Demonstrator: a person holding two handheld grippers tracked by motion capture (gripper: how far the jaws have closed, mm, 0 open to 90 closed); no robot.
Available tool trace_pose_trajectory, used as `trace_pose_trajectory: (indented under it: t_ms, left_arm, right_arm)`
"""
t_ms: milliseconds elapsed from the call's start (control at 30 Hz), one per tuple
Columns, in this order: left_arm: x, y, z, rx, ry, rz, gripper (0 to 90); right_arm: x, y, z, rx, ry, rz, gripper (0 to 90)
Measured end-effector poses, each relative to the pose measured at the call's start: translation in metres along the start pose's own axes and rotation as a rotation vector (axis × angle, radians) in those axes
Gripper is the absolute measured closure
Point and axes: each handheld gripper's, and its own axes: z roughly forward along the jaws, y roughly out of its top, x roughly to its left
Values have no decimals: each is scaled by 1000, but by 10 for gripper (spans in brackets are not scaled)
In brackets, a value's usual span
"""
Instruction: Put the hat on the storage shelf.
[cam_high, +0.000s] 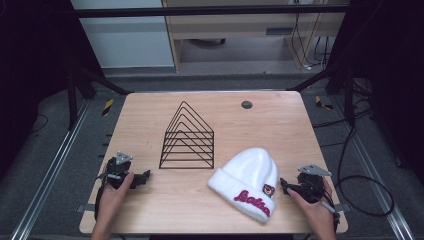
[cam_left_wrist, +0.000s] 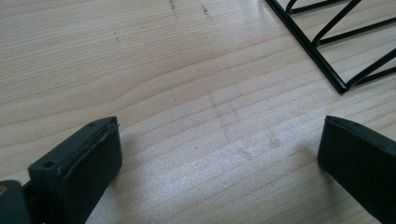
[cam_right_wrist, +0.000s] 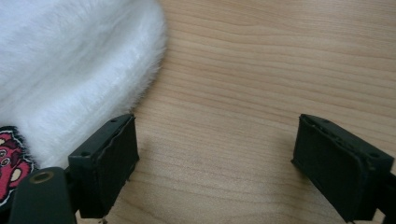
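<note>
The white hat (cam_high: 247, 180) is lying near the tabletop's (cam_high: 280, 125) front right corner, just beside the right tongs (cam_high: 286, 186); both the right and the left tongs (cam_high: 145, 176) are standing spread, pinching nothing.

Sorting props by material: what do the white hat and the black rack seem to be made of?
White hat: soft fuzzy knit or faux fur, judging by its long fluffy nap, with a stitched-looking red logo. Black rack: thin, probably metal wire, glossy black coating, with open triangular frames.
</note>
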Motion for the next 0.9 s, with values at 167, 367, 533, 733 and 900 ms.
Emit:
trace_pose_trajectory:
  t_ms: [167,367,533,733,900]
  left_arm:
    - [0,0,0,0,0,0,0]
    - [0,0,0,0,0,0,0]
    - [0,0,0,0,0,0,0]
    - [0,0,0,0,0,0,0]
    - [0,0,0,0,0,-1,0]
  right_arm:
    - [-2,8,-3,19,27,-22,131]
    - [-5,38,-14,13,49,-99,102]
    - [-3,57,-15,45,66,-136,180]
    - [-1,84,-7,105,74,-196,286]
    - [4,102,6,143,106,-223,369]
